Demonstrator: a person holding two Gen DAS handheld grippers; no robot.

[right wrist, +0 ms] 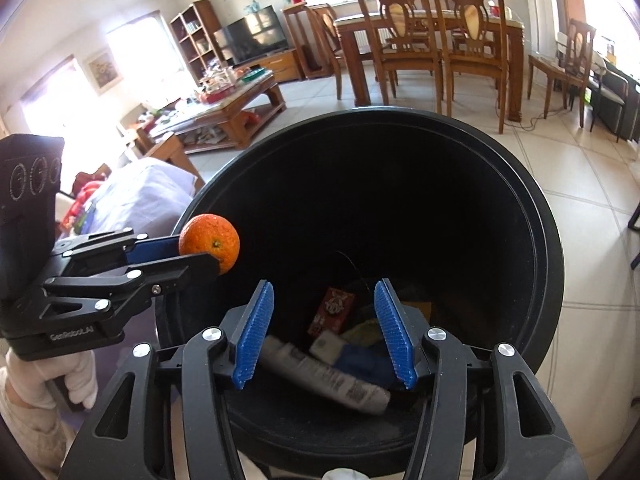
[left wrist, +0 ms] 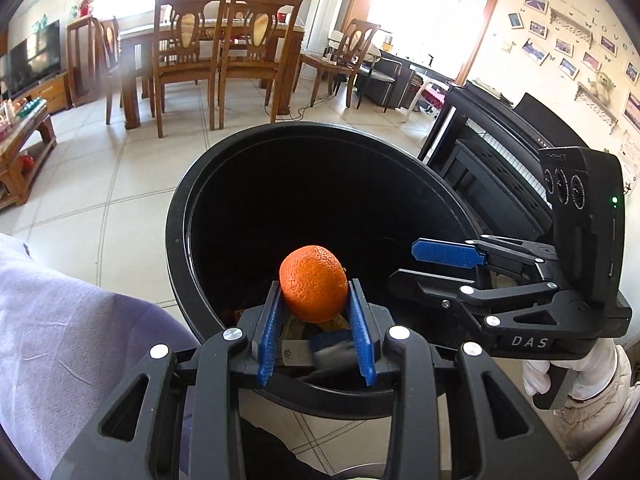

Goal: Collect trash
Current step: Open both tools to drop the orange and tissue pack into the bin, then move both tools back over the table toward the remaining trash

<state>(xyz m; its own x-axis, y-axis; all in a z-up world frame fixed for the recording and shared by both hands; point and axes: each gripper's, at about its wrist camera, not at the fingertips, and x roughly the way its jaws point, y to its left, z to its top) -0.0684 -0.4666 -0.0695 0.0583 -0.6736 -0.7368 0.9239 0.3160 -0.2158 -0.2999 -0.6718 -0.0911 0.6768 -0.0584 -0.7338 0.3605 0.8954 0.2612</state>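
My left gripper (left wrist: 315, 294) is shut on an orange mandarin (left wrist: 313, 283) and holds it over the near rim of a black trash bin (left wrist: 176, 236). In the right wrist view the mandarin (right wrist: 209, 243) sits at the tips of the left gripper (right wrist: 200, 250), just inside the bin's (right wrist: 552, 248) left rim. My right gripper (right wrist: 324, 308) is open and empty, over the bin's mouth. It also shows in the left wrist view (left wrist: 416, 264) at the right. Inside the bin lie a rolled newspaper (right wrist: 324, 376), a small red box (right wrist: 332, 310) and other scraps.
A lilac cloth-covered seat (left wrist: 72, 340) is at the left of the bin. A dark piano (left wrist: 500, 152) stands to the right. A wooden dining table with chairs (left wrist: 208, 56) is behind. A low coffee table (right wrist: 224, 108) with clutter is at the far left. The floor is tiled.
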